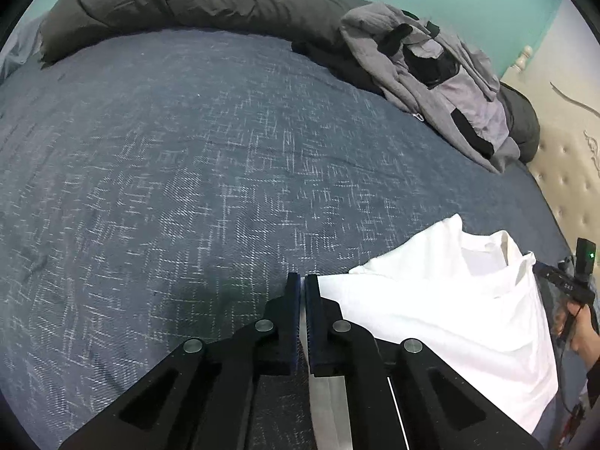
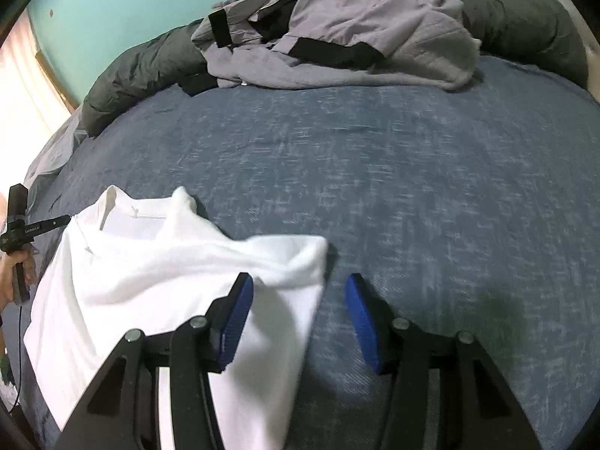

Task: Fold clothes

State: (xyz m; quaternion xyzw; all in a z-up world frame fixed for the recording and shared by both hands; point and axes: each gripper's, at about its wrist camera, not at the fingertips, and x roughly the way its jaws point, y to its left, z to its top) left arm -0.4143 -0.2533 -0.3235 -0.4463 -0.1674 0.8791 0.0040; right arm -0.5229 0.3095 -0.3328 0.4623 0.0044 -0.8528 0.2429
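Note:
A white shirt [image 1: 431,300] lies partly bunched on the blue bed cover [image 1: 187,150], collar toward the far side. My left gripper [image 1: 302,281] is shut at the shirt's left edge, with a thin strip of white cloth pinched between its blue pads. In the right wrist view the same shirt [image 2: 150,262] spreads to the lower left. My right gripper [image 2: 298,285] stands open over the shirt's right edge. Its left pad is above the cloth and its right pad is above the bare bed cover [image 2: 412,187]; neither presses on the fabric.
A crumpled grey jacket with black trim [image 1: 431,75] [image 2: 337,37] lies at the far side of the bed. A dark grey duvet [image 1: 168,0] [image 2: 142,71] is rolled up behind it. A tufted headboard [image 1: 570,168] stands on the right. A person's hand [image 2: 15,273] shows at the left edge.

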